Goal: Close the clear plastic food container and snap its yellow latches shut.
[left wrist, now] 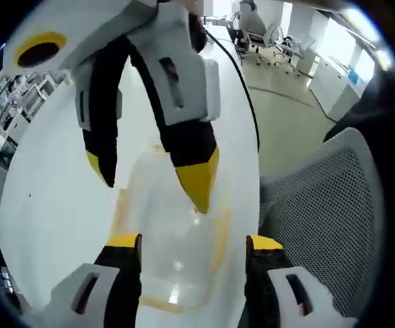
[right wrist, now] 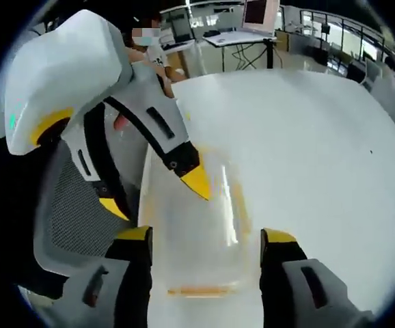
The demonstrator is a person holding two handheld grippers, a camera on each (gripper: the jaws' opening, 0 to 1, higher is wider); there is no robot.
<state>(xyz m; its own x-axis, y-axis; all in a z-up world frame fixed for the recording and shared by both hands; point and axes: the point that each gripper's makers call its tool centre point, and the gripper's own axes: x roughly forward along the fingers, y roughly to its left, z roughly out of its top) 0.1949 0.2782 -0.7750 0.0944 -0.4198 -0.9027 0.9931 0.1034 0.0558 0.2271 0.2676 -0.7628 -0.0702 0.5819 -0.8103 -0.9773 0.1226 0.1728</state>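
Looking along the left gripper (left wrist: pixel 193 249), its jaws stand apart with nothing between them, straddling the near end of the clear food container (left wrist: pixel 167 225) on the white counter (left wrist: pixel 47 205). The container's long axis runs straight away from these jaws. The right gripper (left wrist: pixel 153 181) reaches in from the far end, jaws spread, one yellow tip over the middle of the lid. A mesh office chair (left wrist: pixel 334 205) sits beside the counter.

From the right gripper (right wrist: pixel 206 249), jaws likewise open and empty, the container (right wrist: pixel 191 219) lies directly ahead, lengthwise. The left gripper (right wrist: pixel 158 195) meets it from the opposite end. Both look about equally near. Yellow latches blur; no writing is legible.
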